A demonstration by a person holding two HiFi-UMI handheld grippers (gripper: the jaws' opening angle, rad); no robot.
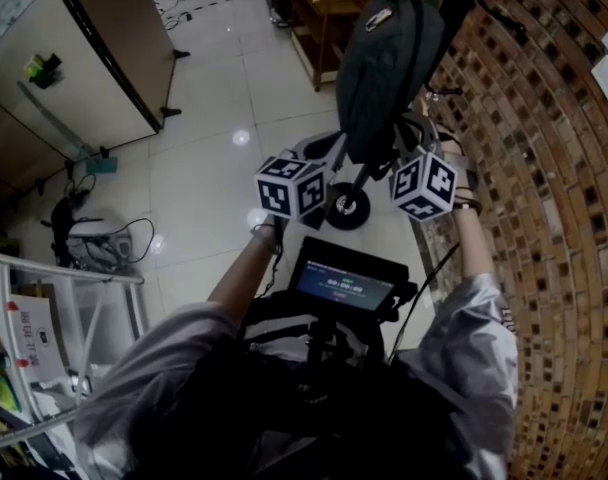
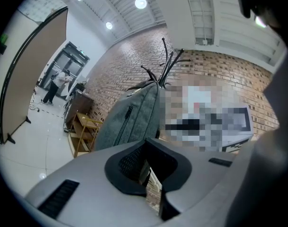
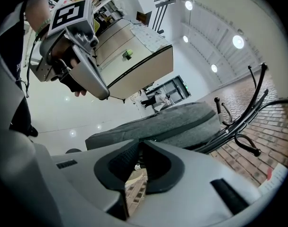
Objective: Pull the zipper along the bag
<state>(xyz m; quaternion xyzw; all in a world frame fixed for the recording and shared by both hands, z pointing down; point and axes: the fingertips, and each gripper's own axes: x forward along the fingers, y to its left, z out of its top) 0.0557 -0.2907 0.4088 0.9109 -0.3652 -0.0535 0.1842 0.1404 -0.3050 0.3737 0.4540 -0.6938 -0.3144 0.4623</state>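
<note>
Under the hanging bag [image 1: 384,68], your left tool [image 2: 146,161] is clenched to a slit, and what sits in it is too small to make out. Your right tool [image 3: 140,156] grips a small metal piece [image 3: 137,166], half hidden by the pads. Beyond, the coat rack [image 3: 248,122] is cut off.

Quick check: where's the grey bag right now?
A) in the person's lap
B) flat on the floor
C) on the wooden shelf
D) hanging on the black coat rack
D: the grey bag hangs from the top of the black coat rack, in front of the brick wall.
</note>
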